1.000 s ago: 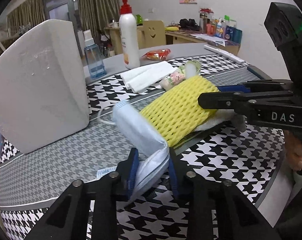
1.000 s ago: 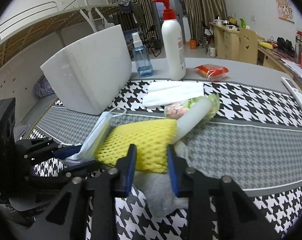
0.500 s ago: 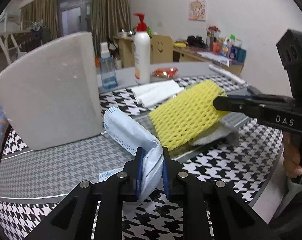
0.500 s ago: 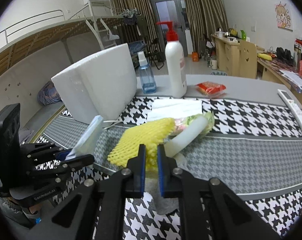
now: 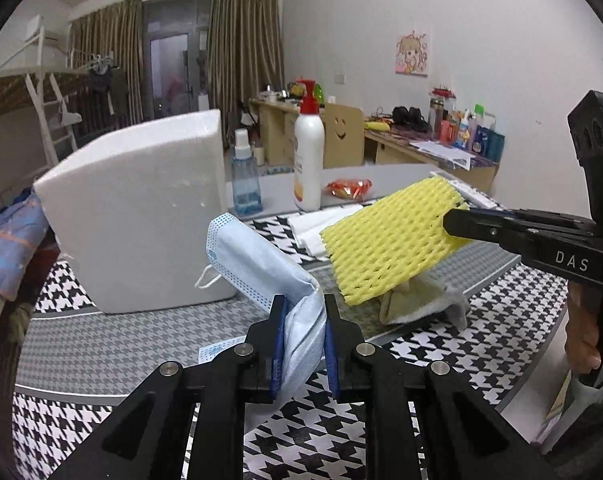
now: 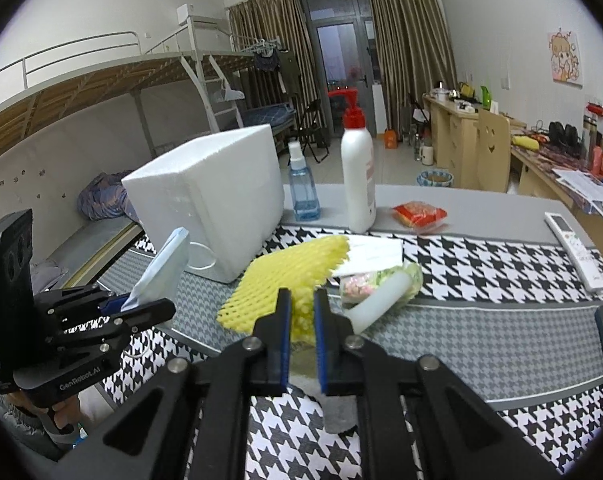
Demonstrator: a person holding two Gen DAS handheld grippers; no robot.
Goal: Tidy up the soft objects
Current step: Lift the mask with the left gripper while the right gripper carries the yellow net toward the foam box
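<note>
Left gripper [image 5: 301, 320] pinches mask [image 5: 257, 264], tilted downward

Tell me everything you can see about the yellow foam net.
The foam net is a flat yellow sleeve of soft foam mesh with diamond-shaped holes all over it. The right tool is shut on one edge of it and holds it tilted in the air above the checked table cloth. Its free end points toward the white foam box. A grey cloth lies below it. The blue mask, in the left tool, does not touch it.
</note>
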